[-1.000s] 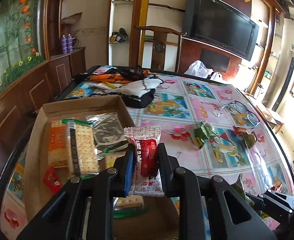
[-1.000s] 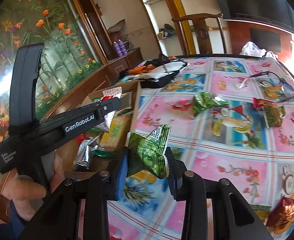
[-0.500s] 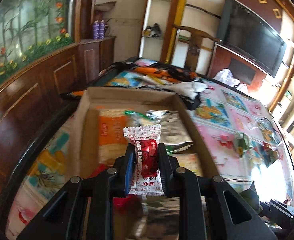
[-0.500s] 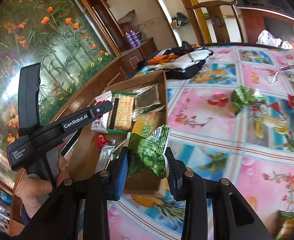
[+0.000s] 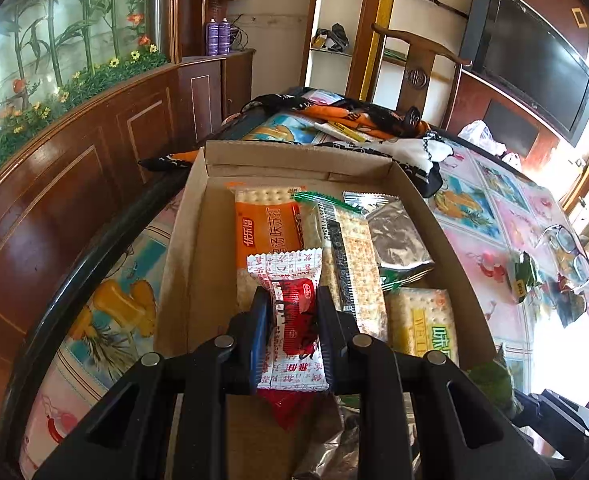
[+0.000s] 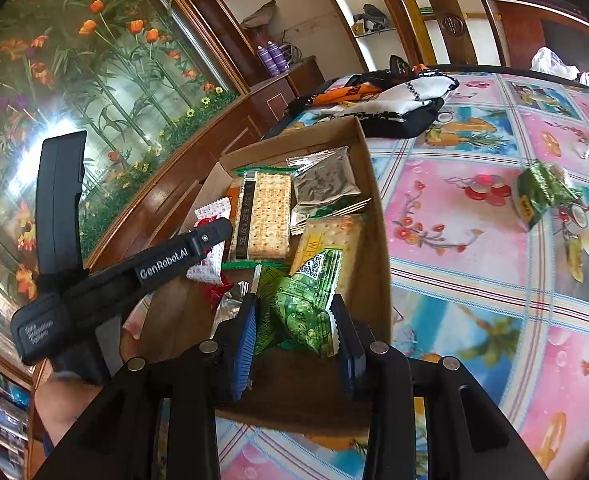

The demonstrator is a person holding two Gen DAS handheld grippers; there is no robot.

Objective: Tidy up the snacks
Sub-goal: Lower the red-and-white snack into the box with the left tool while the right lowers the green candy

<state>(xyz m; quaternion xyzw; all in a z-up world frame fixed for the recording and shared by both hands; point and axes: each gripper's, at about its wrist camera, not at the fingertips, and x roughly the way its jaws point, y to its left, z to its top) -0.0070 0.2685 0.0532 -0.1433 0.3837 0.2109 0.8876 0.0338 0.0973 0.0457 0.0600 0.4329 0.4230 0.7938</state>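
Note:
An open cardboard box (image 5: 198, 240) (image 6: 370, 208) holds several cracker packs and a silver pouch (image 5: 398, 236). My left gripper (image 5: 292, 328) is shut on a white-and-red snack packet (image 5: 290, 280) and holds it over the box's near left part. It shows in the right wrist view as a black gripper (image 6: 210, 234) holding the packet (image 6: 210, 216). My right gripper (image 6: 294, 326) is shut on a green snack packet (image 6: 306, 304), held over the box's near end.
More snack packets lie on the flowered tablecloth, one green (image 6: 538, 194) and others beside glasses (image 5: 566, 240). A black, white and orange bag (image 6: 390, 100) lies behind the box. A wooden cabinet (image 5: 74, 168) runs along the table's left edge.
Both grippers have moved left over the box with their packets. The left gripper now sits lower, near the box's contents; the right one has come from the tablecloth to above the box's near end.

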